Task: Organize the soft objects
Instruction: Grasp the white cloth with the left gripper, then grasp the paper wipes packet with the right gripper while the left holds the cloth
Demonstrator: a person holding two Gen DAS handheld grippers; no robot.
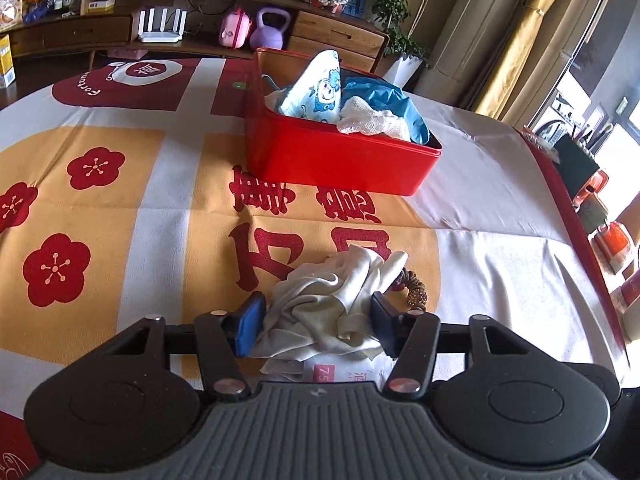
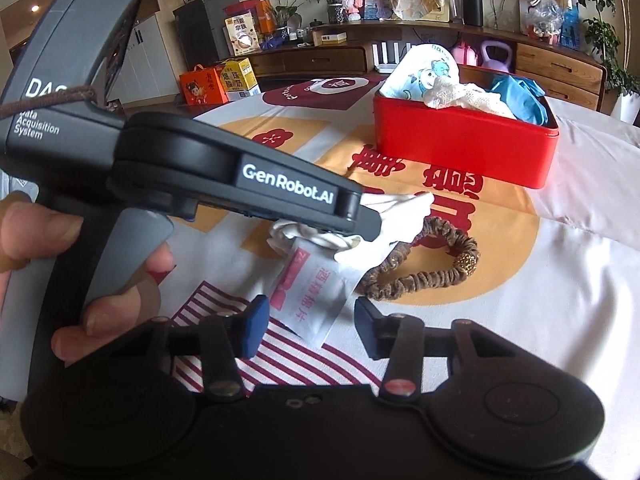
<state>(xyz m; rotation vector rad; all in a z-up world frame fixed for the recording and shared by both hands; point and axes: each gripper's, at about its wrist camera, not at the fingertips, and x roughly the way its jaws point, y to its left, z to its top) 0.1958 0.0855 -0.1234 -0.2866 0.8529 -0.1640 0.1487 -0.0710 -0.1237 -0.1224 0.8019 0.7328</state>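
The left gripper (image 1: 318,326) clenches the cream cloth (image 1: 332,308) between its pads, best lifted clear of the packet (image 2: 308,296) the half-open, empty right gripper (image 2: 308,322) straddles.

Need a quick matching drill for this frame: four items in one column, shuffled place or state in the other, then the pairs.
Items:
1. cream cloth
2. brown scrunchie
3. wipe packet
4. blue glove

Place or state:
A. inside the red tin
B. flat on the tablecloth, partly under the cloth
C. bunched between the left gripper fingers
D. looped on the tablecloth, right of the cloth

Pairs: 1-C, 2-D, 3-B, 4-A
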